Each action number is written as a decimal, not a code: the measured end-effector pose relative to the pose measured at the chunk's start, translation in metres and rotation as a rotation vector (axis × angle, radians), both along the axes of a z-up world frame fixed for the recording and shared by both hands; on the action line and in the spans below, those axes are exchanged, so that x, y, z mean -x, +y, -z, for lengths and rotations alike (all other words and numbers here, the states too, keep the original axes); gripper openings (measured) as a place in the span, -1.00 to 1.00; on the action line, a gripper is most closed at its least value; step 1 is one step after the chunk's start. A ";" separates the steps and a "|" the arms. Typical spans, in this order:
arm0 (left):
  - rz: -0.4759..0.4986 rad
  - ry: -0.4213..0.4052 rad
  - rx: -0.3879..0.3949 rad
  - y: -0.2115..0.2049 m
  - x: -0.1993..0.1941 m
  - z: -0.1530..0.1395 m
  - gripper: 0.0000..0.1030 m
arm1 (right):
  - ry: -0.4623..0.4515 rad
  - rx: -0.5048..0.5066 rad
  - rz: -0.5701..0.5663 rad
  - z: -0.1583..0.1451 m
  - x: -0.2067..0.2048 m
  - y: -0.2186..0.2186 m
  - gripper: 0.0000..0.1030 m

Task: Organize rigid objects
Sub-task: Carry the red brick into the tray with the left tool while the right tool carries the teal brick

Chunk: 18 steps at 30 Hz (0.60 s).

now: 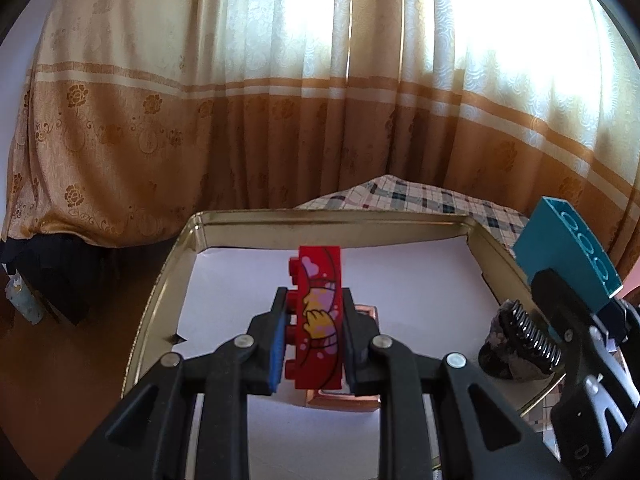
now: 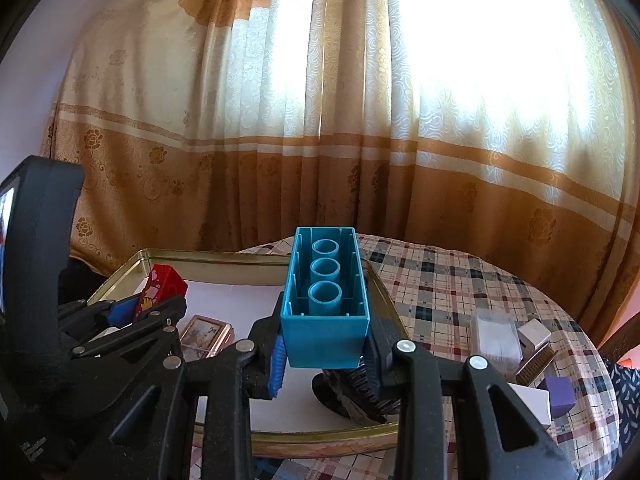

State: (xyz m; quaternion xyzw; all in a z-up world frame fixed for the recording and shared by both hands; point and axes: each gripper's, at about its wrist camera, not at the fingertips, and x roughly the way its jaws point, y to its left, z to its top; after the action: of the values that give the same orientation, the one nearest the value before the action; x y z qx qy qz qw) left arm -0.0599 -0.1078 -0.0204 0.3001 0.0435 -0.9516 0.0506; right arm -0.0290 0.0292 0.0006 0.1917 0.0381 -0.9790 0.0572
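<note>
- One curtain (image 2: pixel 280 120), cream over orange-brown bands, fills the background behind the table.
- One table under a plaid cloth (image 2: pixel 460 280); at its right edge sit a few small boxes, one purple cube (image 2: pixel 560 394) among them.
- One shallow gold-rimmed tin tray (image 1: pixel 320 216), lined white, on the table's left part.
- Two grippers, both over the tray. Left gripper (image 1: pixel 316 320): jaws pinching one red brick (image 1: pixel 318 312), printed face up, studs to its left. Right gripper (image 2: pixel 326 346): jaws clamped on one teal brick (image 2: pixel 324 300), hollow underside with three tubes toward the camera.
- In the tray: one small copper-framed box (image 2: pixel 206 334) near the middle, one dark brush-like item (image 1: pixel 516 344) by the right wall.
</note>
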 end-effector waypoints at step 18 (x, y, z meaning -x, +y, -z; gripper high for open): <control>-0.012 -0.022 0.014 0.000 0.002 0.003 -0.58 | -0.057 -0.043 -0.042 0.007 0.010 -0.009 -0.34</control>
State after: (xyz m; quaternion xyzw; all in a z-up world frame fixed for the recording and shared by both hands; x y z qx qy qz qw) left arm -0.0621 -0.1079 -0.0230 0.3100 0.0382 -0.9481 0.0591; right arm -0.0388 0.0205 -0.0067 0.2199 0.0613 -0.9707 0.0747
